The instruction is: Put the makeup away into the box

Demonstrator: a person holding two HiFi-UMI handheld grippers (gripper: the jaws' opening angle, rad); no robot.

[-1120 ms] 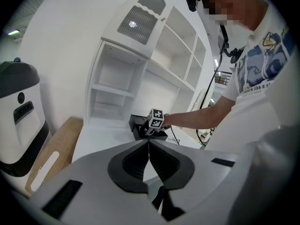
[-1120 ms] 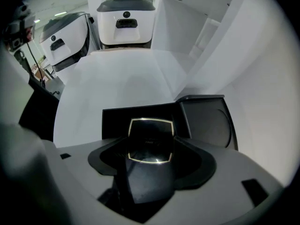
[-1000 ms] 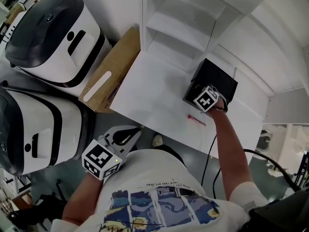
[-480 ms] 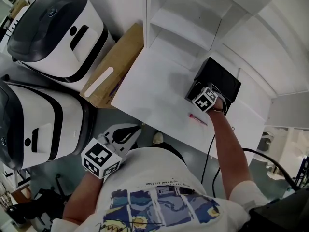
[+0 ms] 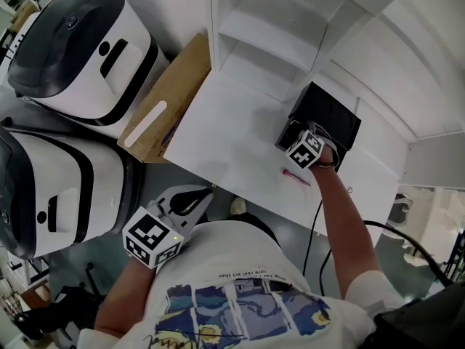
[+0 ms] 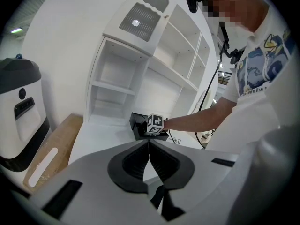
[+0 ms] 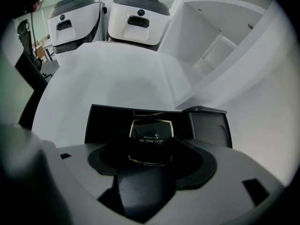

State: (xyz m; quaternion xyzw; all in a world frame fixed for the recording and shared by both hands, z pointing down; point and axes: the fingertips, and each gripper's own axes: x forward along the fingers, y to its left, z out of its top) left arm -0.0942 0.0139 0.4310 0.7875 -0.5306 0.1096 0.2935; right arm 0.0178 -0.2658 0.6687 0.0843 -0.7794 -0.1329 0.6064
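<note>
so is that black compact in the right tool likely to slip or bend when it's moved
Probably stiff: the black compact shows a crisp, gold-edged outline between the right tool's jaws. Its glossy face looks smooth, so it could slip if the grip loosens. Flat and small against the black box, it is likely light and unlikely to roll.

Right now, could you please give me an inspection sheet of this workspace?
Surface: white table, no spills seen.
Job's things: black box open on the table; black compact held at the box; pink stick lying on the table beside the box.
Clutter: nothing seen.
Grippers: right gripper shut on the compact; left gripper shut, empty, off the table.
Cables: black cable hangs below the table's near edge.
Surroundings: white shelves, cardboard panel, white-and-dark machines.
</note>
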